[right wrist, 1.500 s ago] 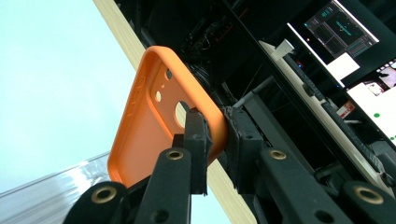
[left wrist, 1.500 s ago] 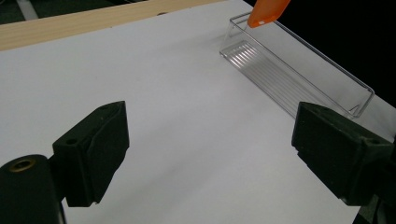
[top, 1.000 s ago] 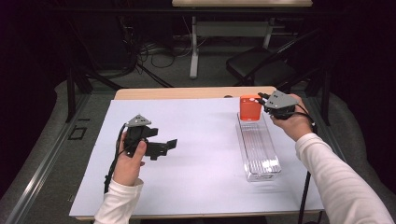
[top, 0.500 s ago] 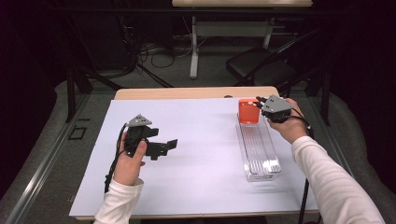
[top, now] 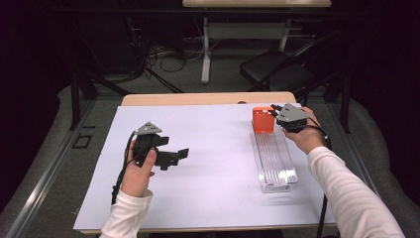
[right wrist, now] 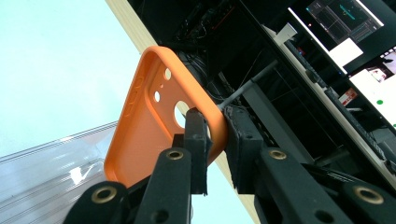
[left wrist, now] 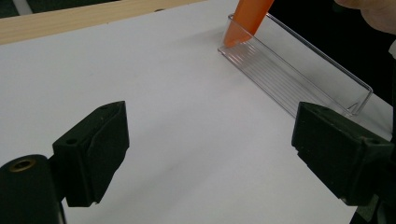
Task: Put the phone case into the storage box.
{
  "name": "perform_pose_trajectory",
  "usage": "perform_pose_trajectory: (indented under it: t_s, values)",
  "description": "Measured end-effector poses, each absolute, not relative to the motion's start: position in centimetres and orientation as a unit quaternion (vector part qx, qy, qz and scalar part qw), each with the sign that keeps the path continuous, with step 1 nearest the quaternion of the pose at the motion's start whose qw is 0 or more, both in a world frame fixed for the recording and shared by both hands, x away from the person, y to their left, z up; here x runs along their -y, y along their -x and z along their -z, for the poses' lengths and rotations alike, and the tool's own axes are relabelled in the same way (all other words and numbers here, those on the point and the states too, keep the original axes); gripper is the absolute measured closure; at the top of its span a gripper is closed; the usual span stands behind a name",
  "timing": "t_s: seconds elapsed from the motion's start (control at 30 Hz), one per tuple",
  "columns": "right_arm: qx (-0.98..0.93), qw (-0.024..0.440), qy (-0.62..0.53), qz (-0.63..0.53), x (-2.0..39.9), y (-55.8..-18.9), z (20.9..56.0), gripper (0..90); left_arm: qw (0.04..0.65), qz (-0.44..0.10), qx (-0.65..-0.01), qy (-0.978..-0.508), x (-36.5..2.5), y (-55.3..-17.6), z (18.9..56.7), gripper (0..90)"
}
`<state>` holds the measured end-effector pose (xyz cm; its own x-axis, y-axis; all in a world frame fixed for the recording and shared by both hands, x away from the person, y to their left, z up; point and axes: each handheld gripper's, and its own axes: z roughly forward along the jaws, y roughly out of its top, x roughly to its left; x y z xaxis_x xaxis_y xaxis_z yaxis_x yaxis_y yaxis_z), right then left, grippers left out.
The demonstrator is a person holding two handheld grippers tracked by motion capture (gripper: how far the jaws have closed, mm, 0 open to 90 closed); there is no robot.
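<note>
The white sheet [top: 213, 163] lies bare across its middle, from the left gripper [top: 174, 157] at 9 o'clock to the tray [top: 275, 161] at 3 o'clock; a hand could cross there freely. The near edge at 6 o'clock is open between the two forearms. The clear tray runs lengthwise along the right side and blocks a low sweep there. At its far end, about 1 o'clock, the orange case [top: 263, 120] stands on edge with the right gripper [top: 274, 110] clamped on its rim, closing that corner. The far strip at 12 o'clock is bare.
</note>
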<state>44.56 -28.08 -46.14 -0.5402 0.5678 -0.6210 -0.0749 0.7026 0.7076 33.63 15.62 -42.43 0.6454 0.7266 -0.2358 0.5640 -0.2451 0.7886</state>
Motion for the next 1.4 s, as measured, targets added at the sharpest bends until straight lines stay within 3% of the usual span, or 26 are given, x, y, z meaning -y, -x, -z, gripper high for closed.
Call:
perform_pose_trajectory:
  t_s: [1.4]
  values:
    - [-0.805,0.476,-0.175,-0.307,29.2,-46.9,46.9,77.1,0.451,-0.083,-0.410,-0.788,-15.2,-33.8,42.8,11.5]
